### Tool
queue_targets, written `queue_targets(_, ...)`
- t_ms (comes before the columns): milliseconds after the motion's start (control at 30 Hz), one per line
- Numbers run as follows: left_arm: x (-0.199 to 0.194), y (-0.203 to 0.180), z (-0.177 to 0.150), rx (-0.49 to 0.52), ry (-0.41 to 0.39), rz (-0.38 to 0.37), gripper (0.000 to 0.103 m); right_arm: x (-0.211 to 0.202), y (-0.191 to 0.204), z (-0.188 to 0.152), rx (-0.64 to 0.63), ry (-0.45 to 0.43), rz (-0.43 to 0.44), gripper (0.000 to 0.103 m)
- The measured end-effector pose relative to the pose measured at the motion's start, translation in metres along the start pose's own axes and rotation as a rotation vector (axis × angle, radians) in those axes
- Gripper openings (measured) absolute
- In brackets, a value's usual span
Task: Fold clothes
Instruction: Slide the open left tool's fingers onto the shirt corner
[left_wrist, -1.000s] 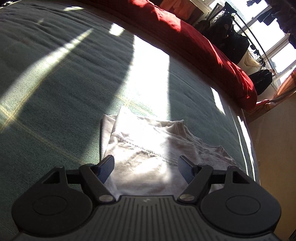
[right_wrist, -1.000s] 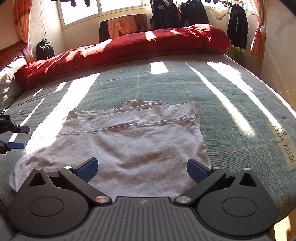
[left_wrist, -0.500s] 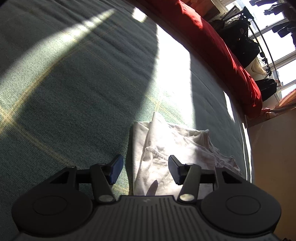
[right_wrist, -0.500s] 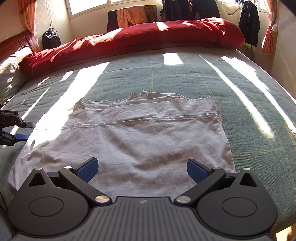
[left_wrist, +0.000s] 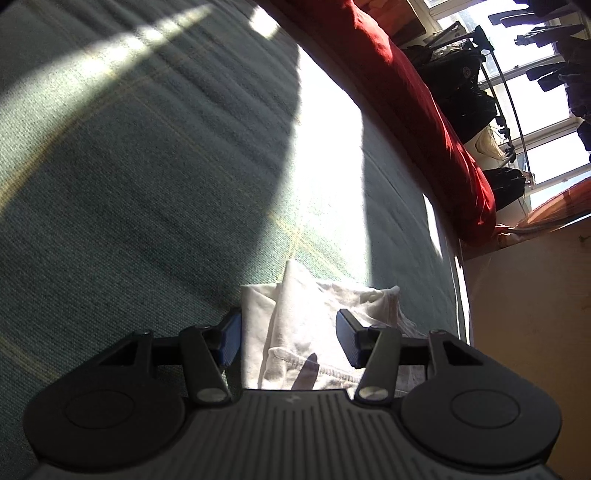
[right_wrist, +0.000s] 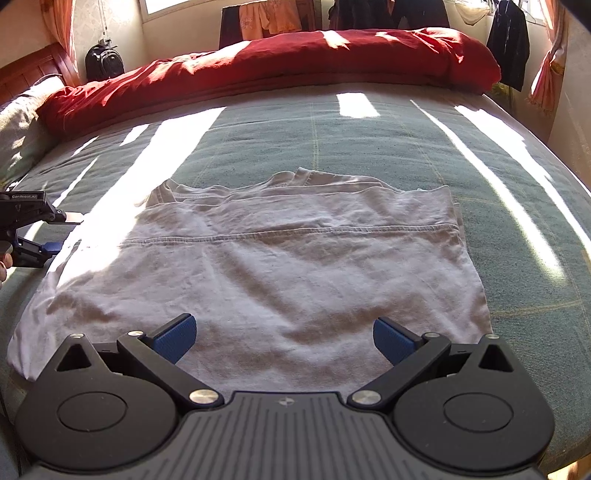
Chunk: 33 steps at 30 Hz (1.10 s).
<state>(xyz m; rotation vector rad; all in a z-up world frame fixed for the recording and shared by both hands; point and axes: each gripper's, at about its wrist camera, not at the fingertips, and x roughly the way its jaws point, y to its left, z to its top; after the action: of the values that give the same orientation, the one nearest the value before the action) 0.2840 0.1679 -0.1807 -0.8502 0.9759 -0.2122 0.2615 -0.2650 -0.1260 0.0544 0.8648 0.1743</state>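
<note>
A pale grey T-shirt (right_wrist: 295, 258) lies flat on the green bedspread (right_wrist: 369, 140), folded over with a stitched hem running across it. My right gripper (right_wrist: 284, 338) hovers open and wide above the shirt's near edge, nothing between its blue pads. At the shirt's left end, my left gripper (right_wrist: 68, 236) reaches in from the side. In the left wrist view, the left gripper (left_wrist: 288, 341) straddles a sunlit corner of the T-shirt (left_wrist: 295, 306). It is half open, and the cloth lies between the pads without being pinched.
A red duvet (right_wrist: 277, 62) is rolled along the far side of the bed. A pillow (right_wrist: 18, 122) sits at far left. Dark clothes (right_wrist: 506, 37) hang by the window, and a backpack (right_wrist: 105, 61) stands behind. The bed's edge (left_wrist: 460, 295) drops off right of the shirt's corner.
My left gripper has come down and forward over the shirt's corner, and its jaws have narrowed. My right gripper has edged closer over the shirt.
</note>
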Motion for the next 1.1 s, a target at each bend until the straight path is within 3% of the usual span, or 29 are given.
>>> queue_targets(300, -0.014, 0.010, -0.030, 0.035, 0.106, -0.090, 0.053, 0.005, 0.007, 0.001, -0.015, 0.014, 0.011, 0.103)
queue_targets(600, 0.020, 0.000, 0.007, 0.058, 0.097, -0.121, 0.052, 0.006, 0.014, 0.004, -0.041, 0.014, 0.012, 0.103)
queue_targets(933, -0.006, 0.018, -0.028, 0.109, 0.154, -0.210, 0.053, 0.010, 0.026, 0.003, -0.088, 0.026, 0.033, 0.103)
queue_targets(1100, 0.007, 0.021, -0.012, 0.082, 0.172, -0.220, 0.048, 0.012, 0.043, 0.007, -0.151, 0.022, 0.064, 0.103)
